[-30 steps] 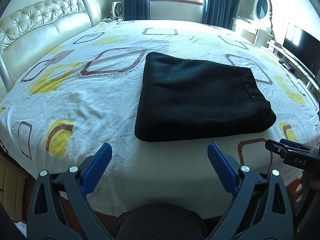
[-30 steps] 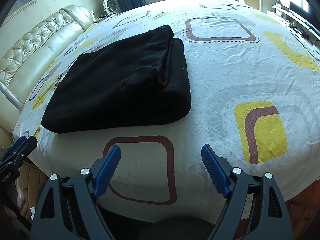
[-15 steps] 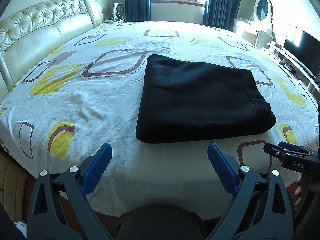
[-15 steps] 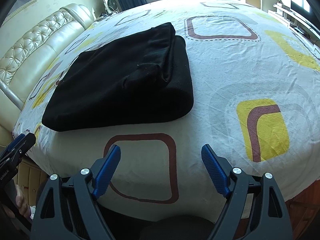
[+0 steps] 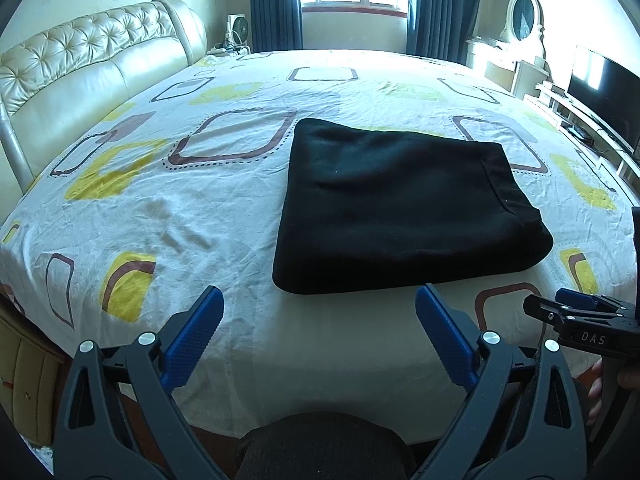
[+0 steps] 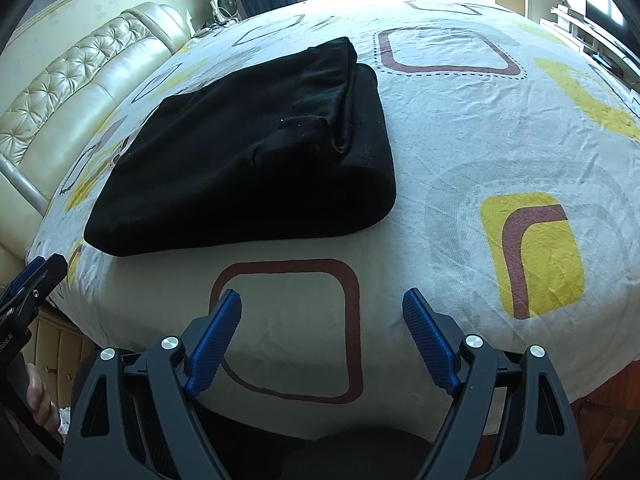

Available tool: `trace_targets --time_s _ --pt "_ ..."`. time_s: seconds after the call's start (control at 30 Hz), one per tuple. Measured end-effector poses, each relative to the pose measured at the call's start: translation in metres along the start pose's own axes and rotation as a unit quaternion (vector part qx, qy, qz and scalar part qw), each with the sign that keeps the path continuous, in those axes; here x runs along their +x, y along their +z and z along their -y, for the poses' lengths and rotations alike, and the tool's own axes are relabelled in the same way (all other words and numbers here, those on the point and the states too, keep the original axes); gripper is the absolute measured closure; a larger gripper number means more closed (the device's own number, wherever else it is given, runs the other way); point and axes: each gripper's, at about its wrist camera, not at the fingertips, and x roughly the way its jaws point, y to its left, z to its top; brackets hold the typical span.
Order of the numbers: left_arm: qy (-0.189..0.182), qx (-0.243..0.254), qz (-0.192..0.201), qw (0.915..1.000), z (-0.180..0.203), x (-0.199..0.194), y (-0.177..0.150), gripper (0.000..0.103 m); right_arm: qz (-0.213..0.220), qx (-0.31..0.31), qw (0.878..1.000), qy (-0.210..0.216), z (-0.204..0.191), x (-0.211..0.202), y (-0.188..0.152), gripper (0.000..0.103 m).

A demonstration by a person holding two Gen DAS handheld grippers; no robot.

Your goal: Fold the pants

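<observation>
Reading "DAS", right gripper (image 5: 576,308) nears folded pants (image 5: 404,208).

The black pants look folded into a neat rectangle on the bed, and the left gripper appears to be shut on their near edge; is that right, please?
Not quite. The black pants are folded on the bed, but the left gripper is open and holds nothing; the left wrist view shows its fingers spread apart, short of the near edge.

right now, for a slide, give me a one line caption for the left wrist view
Open left gripper hovers at the bed edge before folded black pants; right gripper alongside.
</observation>
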Motion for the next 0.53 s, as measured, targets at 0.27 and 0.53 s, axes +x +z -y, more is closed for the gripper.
trace_targets --time_s 0.27,0.53 --pt "-0.061 -0.001 0.019 0.9980 0.000 -0.016 0.008 0.002 -0.001 0.006 1.000 0.010 0.003 -0.003 0.001 0.021" --pt "0.012 -0.023 0.036 0.9990 -0.069 0.031 0.072 0.002 0.051 0.029 0.997 0.053 0.012 -0.035 0.061 0.021"
